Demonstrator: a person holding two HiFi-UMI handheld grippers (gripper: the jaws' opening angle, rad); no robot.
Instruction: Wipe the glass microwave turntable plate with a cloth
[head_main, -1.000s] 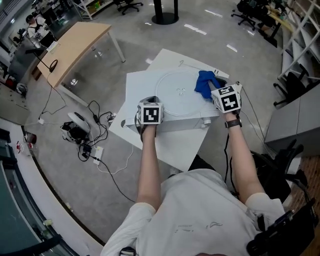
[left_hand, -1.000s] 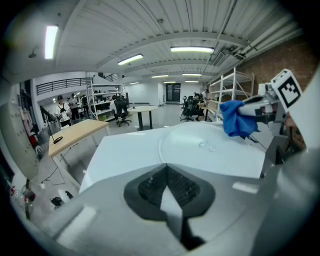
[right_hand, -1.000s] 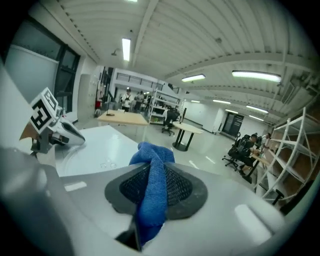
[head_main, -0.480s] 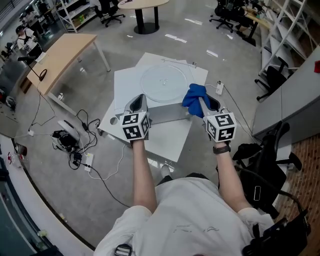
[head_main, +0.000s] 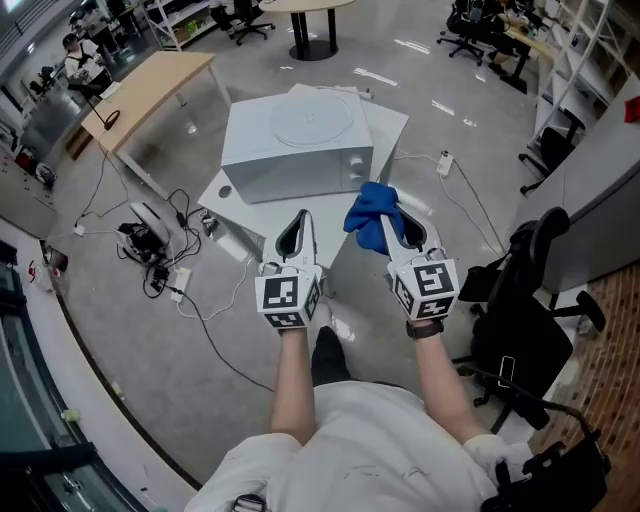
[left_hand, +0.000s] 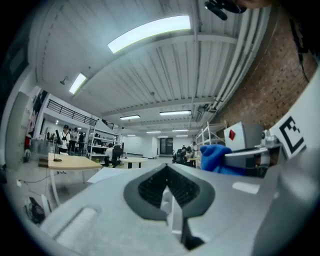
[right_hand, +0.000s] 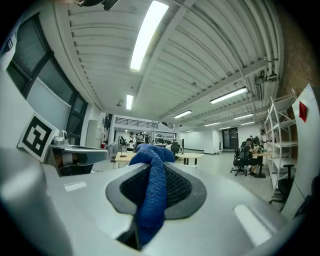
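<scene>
**Grip state.** My right gripper (head_main: 400, 232) is clenched on the blue cloth (head_main: 368, 214). The right gripper view shows a strip of cloth (right_hand: 152, 195) running down between the closed jaws, with the bulk bunched above the tips. My left gripper (head_main: 296, 232) is closed with nothing in it; the left gripper view shows its pads (left_hand: 150, 187) meeting on empty air.

**Task item.** The glass turntable plate (head_main: 313, 117) lies flat on top of the microwave (head_main: 290, 165), upper centre of the head view. Both grippers are held short of the microwave and touch nothing.

**Hazards, as I judge them.**
- The plate appears to rest loose on a smooth top. A sideways wipe could slide it to the microwave's edge and off, because nothing steadies it.
- The cloth is held only by a narrow fold. Drag on the glass could pull it free.
- Floor cables (head_main: 165, 265) trail at left centre, a snag risk if I step that way.

**Edges and room.**
- The microwave sits on a white table (head_main: 228, 198), and bare floor lies between it and me.
- An office chair (head_main: 520, 290) crowds the right side.
- A wooden desk (head_main: 150, 85) stands well apart at upper left.
- The straight-ahead approach looks open.
</scene>
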